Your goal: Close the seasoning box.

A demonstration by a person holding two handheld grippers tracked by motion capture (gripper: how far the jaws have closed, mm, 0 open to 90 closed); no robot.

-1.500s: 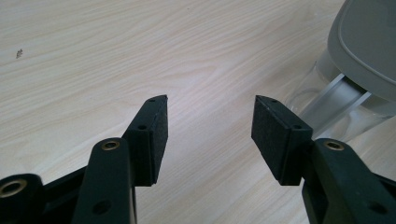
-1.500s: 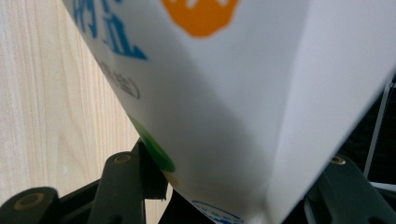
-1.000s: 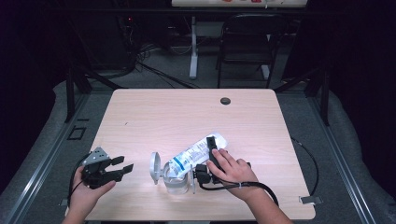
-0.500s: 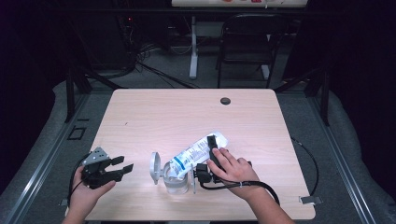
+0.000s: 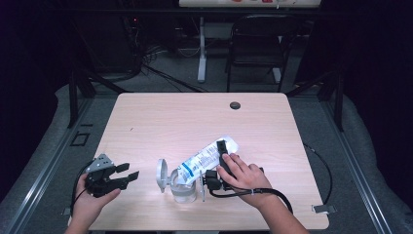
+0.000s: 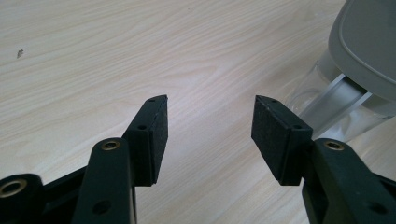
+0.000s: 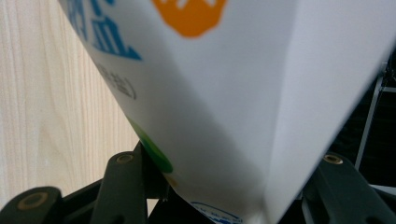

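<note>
High view puts your left gripper [image 5: 127, 175] at the near left edge, black jaws spread with nothing between them. Just right of it stands a clear jar [image 5: 181, 187] with a grey hinged lid. Your right gripper [image 5: 216, 161] pinches a glossy white printed bag [image 5: 207, 155], tilted mouth-down into the jar, on the pale wood-grain table [image 5: 195, 117].

Bag [image 7: 219, 93] print: blue characters and an orange mark, cut off and blurred, unreadable.
Bag [image 5: 207, 157] label: lettering too small to read.
</note>
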